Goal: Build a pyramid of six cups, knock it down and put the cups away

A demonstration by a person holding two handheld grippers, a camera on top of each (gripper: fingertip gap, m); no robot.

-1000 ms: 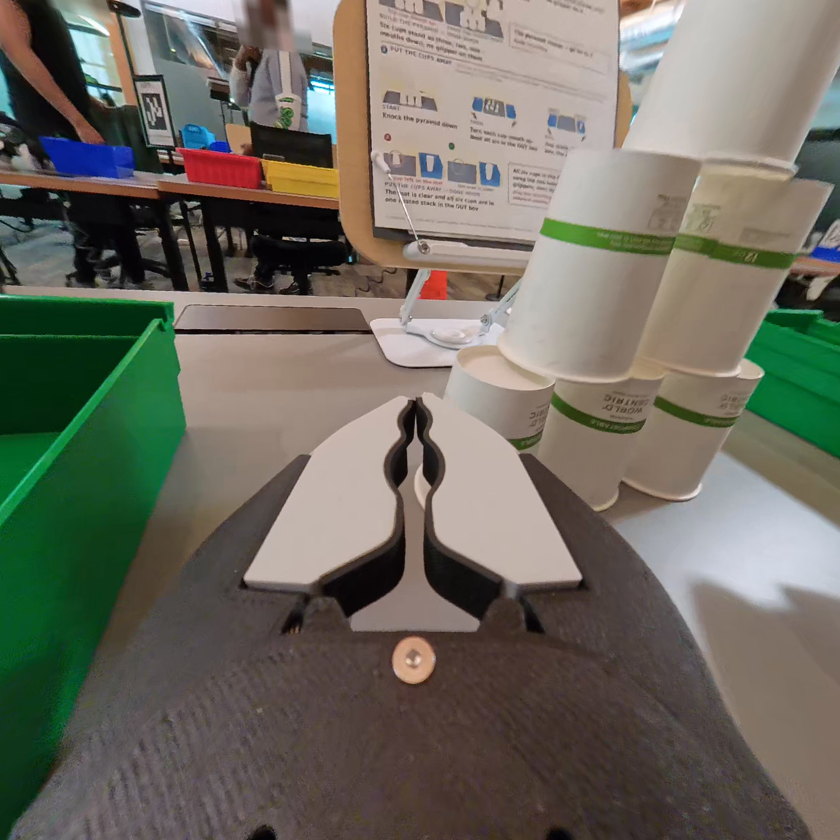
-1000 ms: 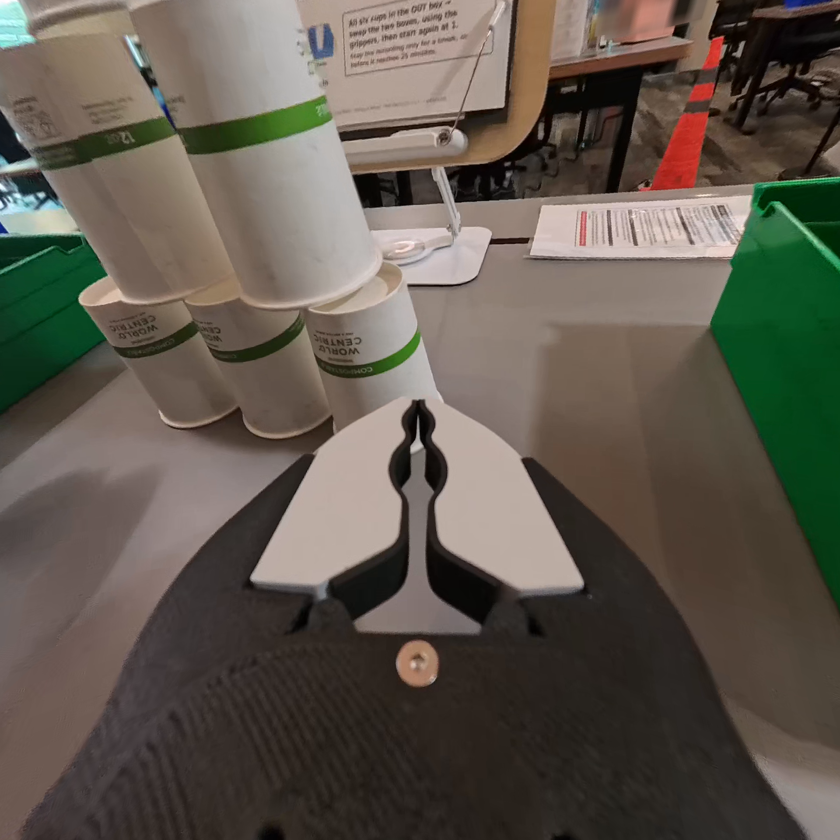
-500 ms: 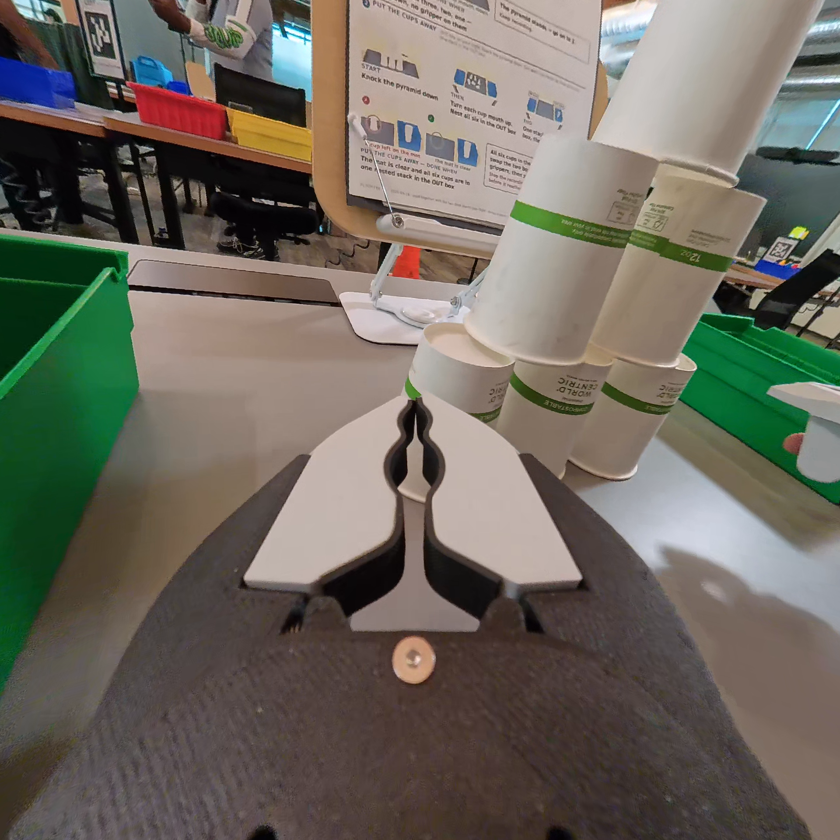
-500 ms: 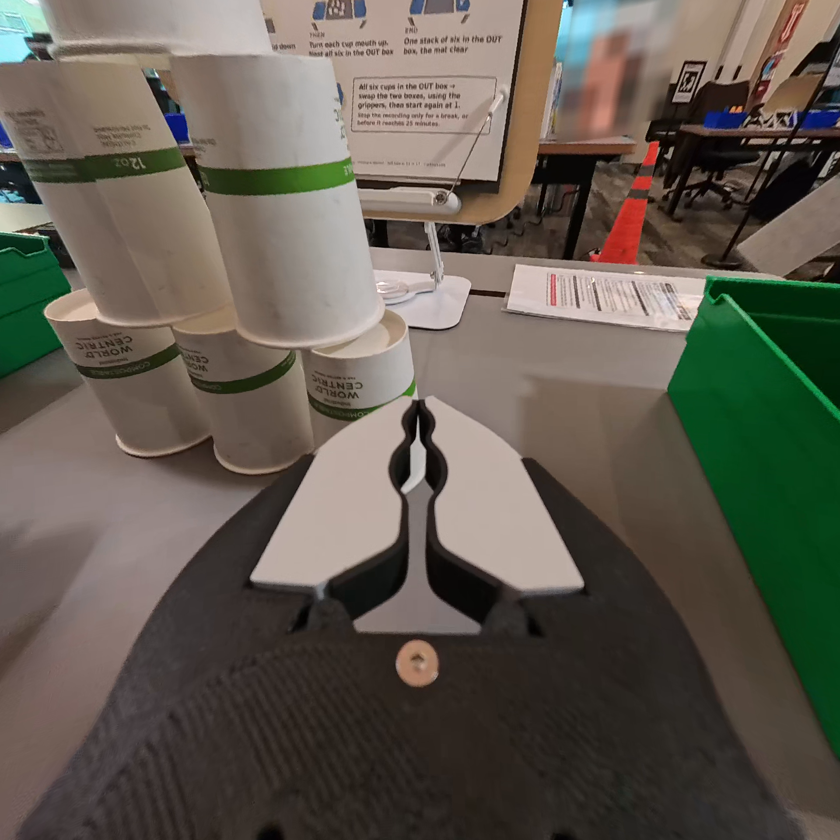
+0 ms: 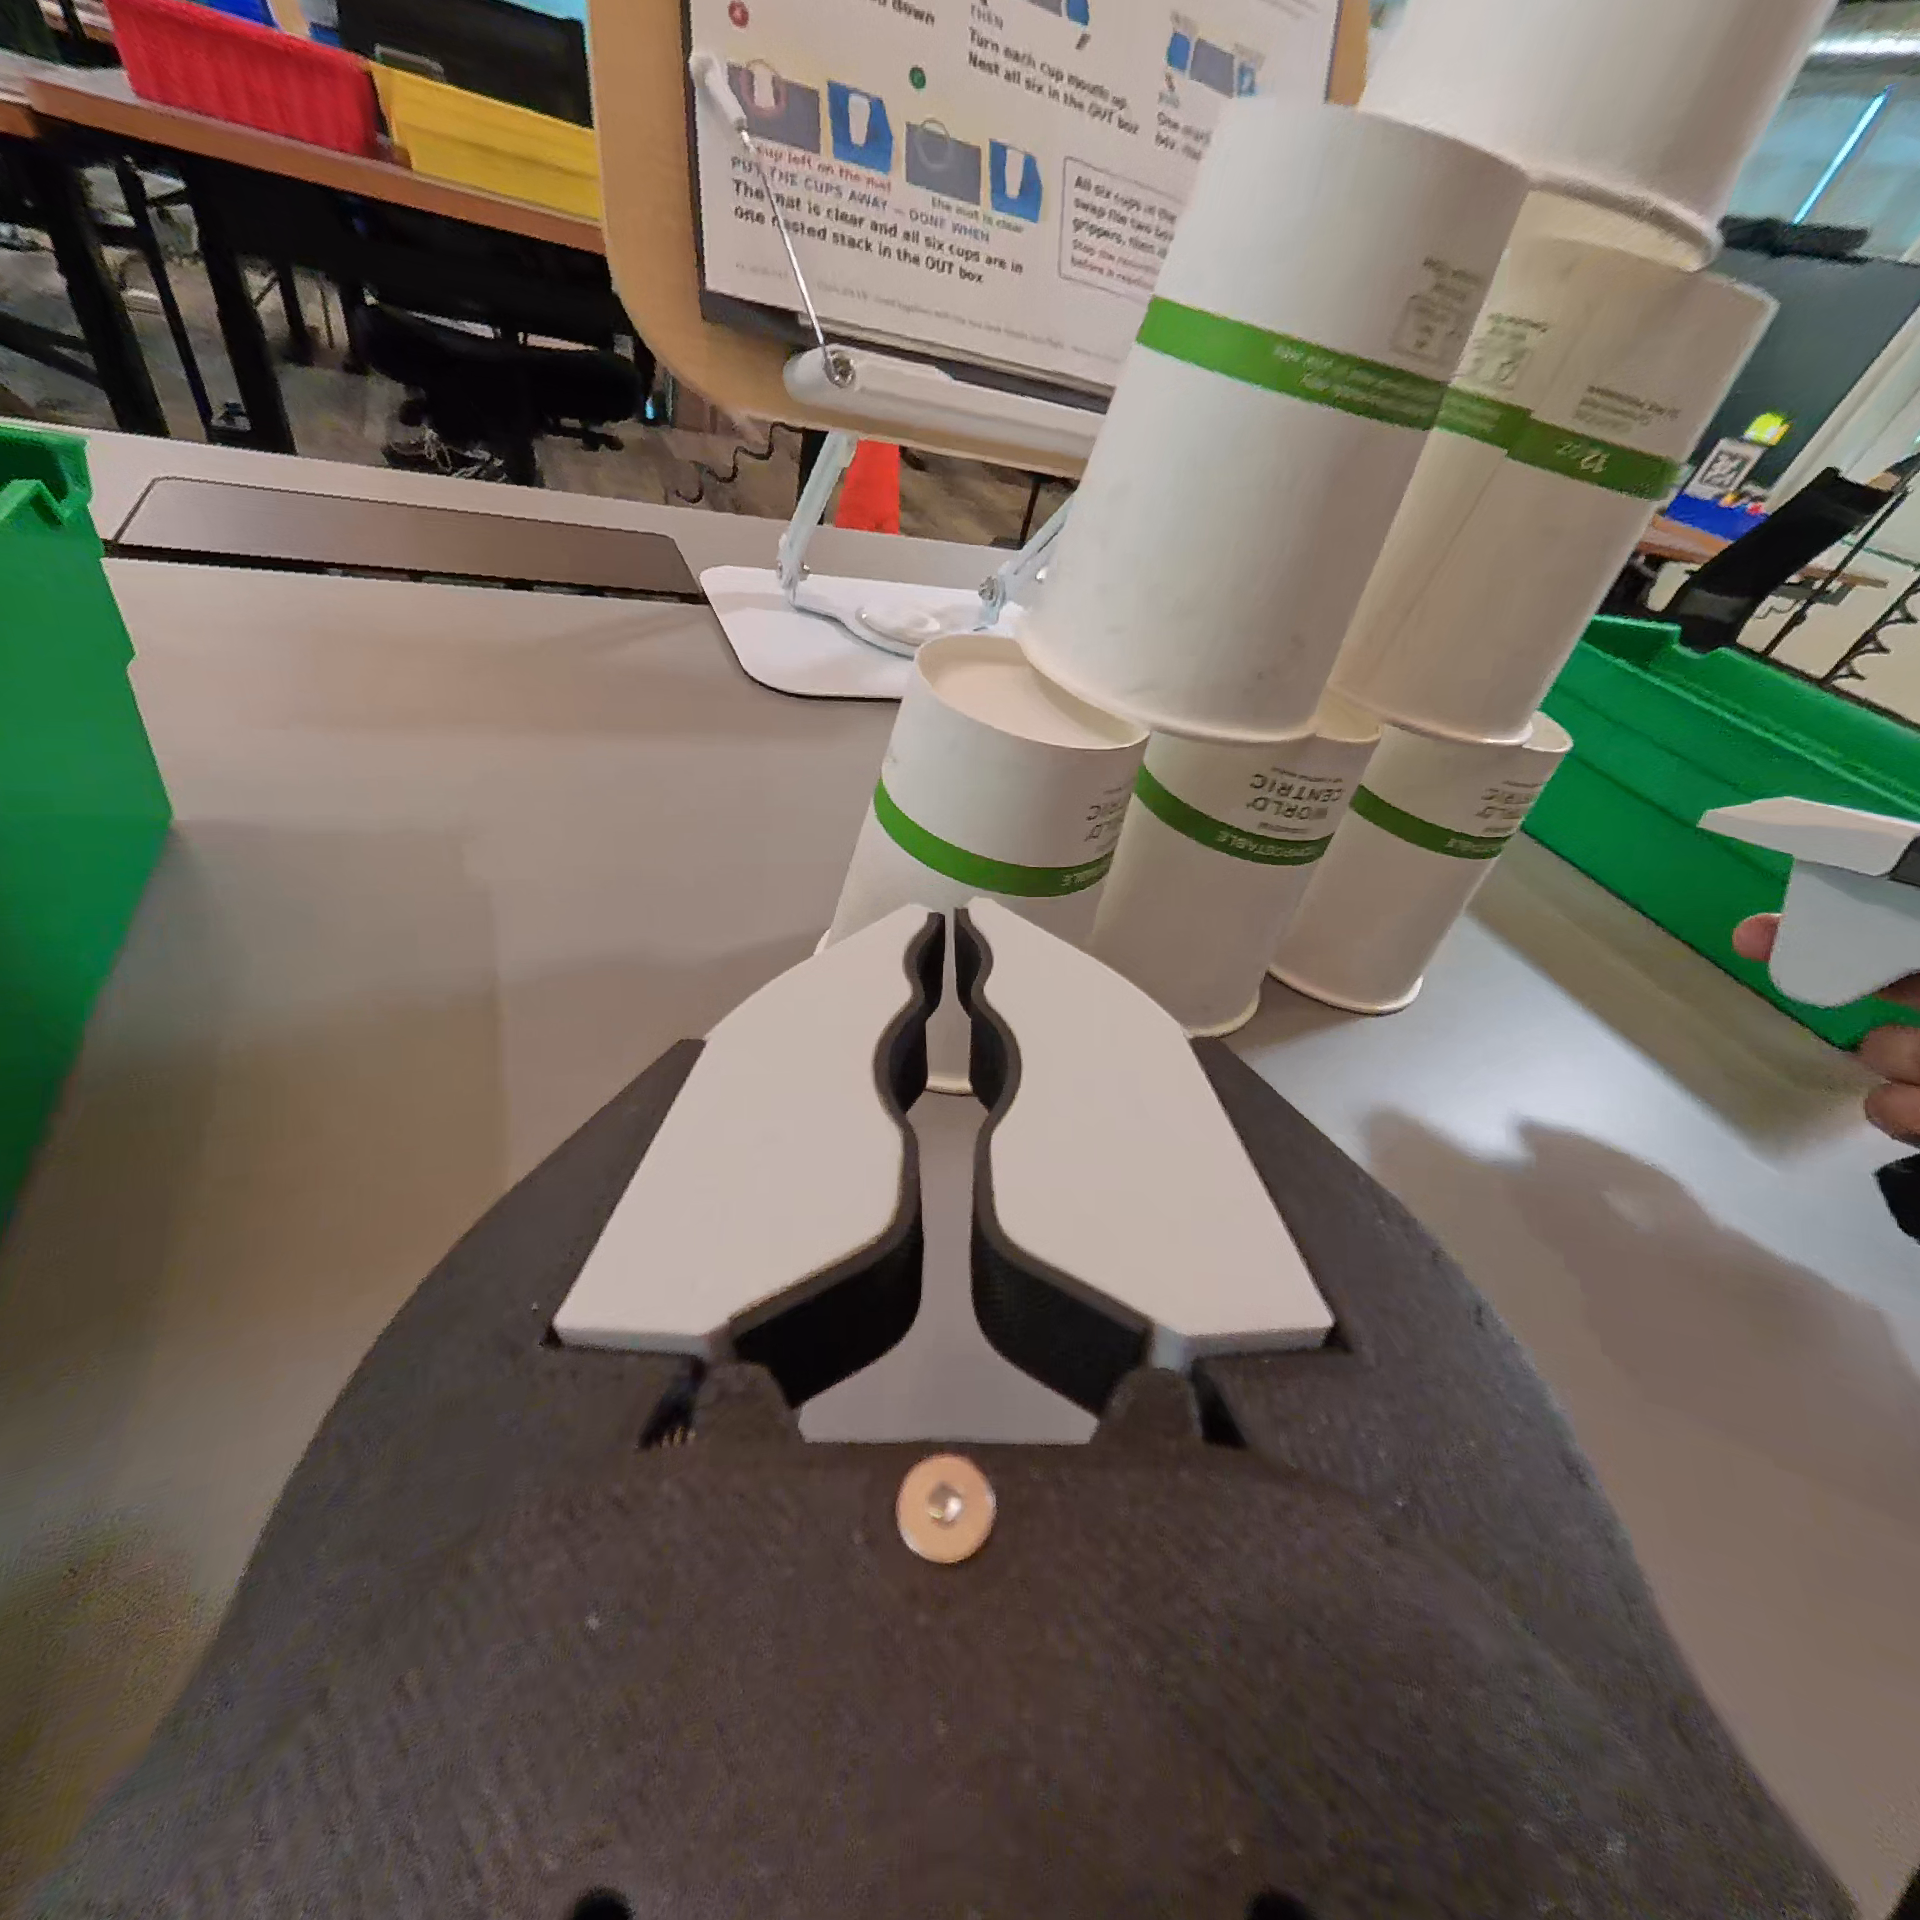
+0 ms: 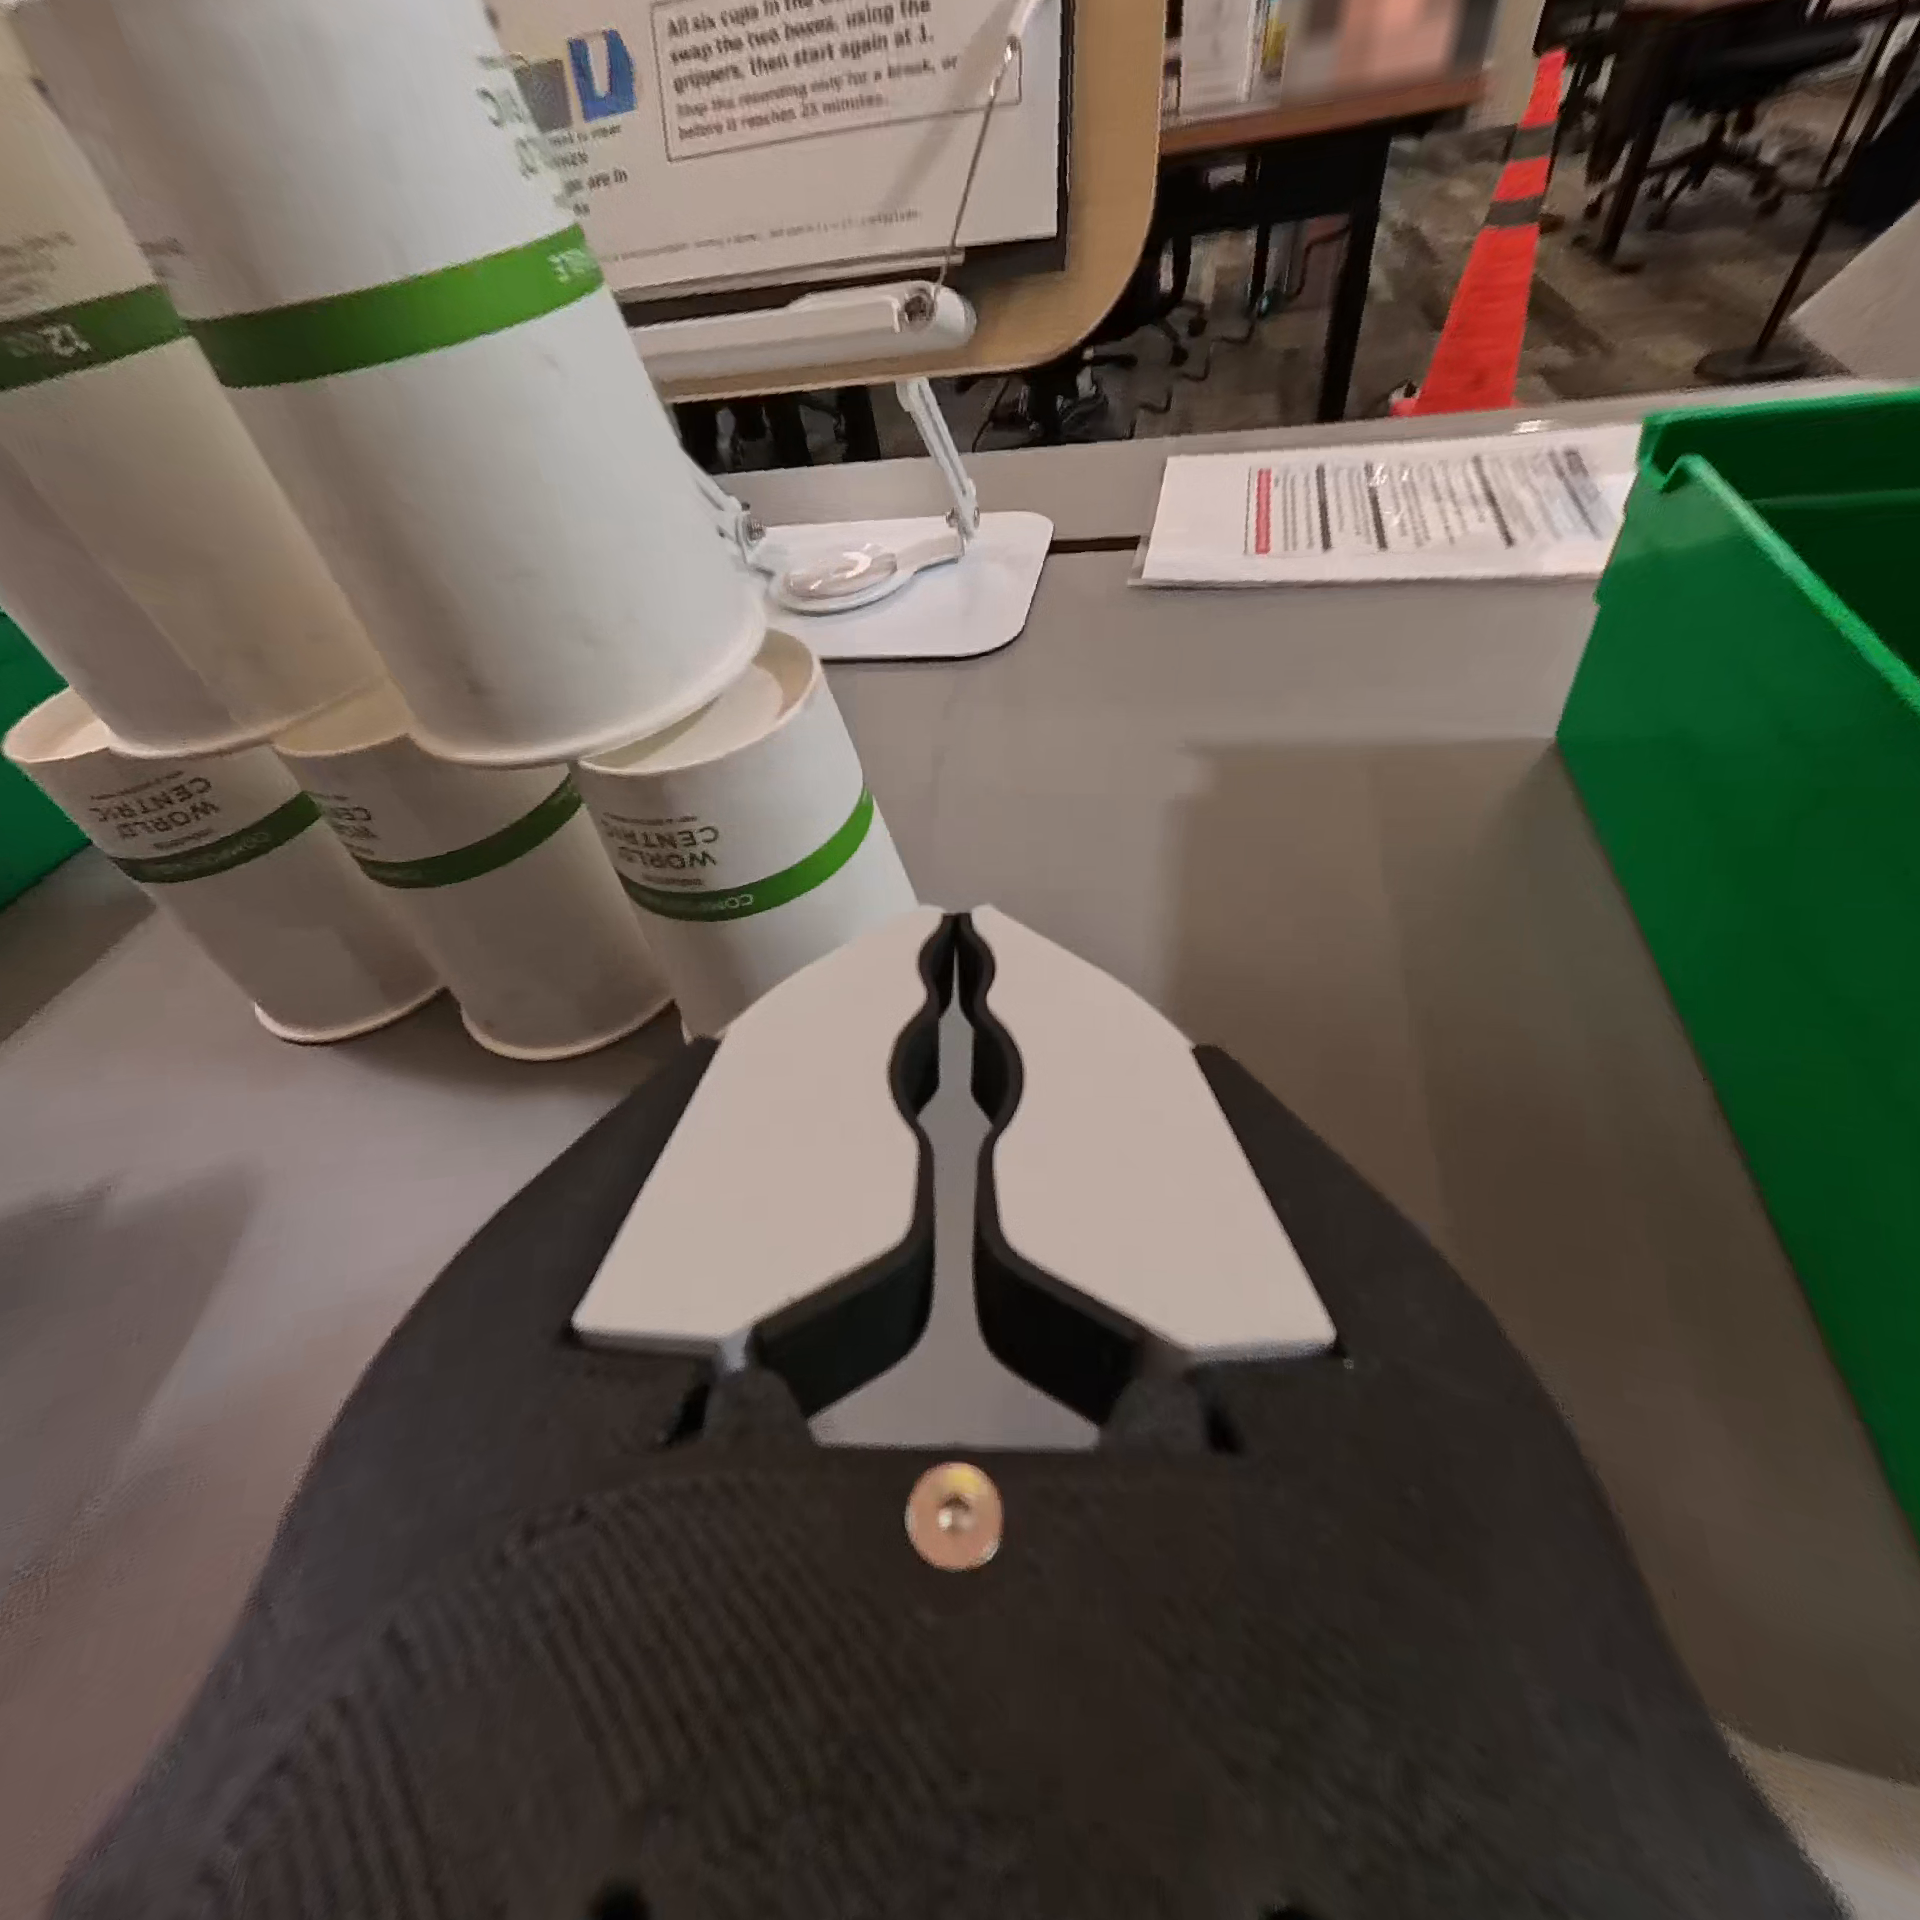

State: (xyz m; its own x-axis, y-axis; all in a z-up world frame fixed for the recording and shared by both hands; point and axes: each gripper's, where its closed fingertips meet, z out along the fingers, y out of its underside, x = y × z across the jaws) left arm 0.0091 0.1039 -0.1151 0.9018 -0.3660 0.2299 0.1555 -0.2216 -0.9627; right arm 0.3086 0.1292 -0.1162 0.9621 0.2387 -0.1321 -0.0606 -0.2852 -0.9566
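Observation:
A pyramid of upside-down white paper cups with green bands stands on the grey table (image 5: pixel 436 935). Three cups form the bottom row, two sit above them and one is on top (image 5: pixel 1621 94). My left gripper (image 5: pixel 951 920) is shut and empty, its tips right at the leftmost bottom cup (image 5: pixel 987 821). My right gripper (image 6: pixel 958 920) is shut and empty, its tips right at the rightmost bottom cup (image 6: pixel 727 831). The right gripper also shows at the right edge of the left wrist view (image 5: pixel 1839 883), held by a hand.
A green bin (image 5: pixel 62 790) stands at the left of the table and another green bin (image 6: pixel 1766 831) at the right. A clipboard on a white stand (image 5: pixel 831 644) is behind the cups. A printed sheet (image 6: pixel 1382 514) lies at the back right. An orange cone (image 6: pixel 1496 249) stands on the floor.
Both shut grippers have shifted and tilted beside the bottom row of cups. The right gripper has come into the left wrist view. The pyramid stands as before.

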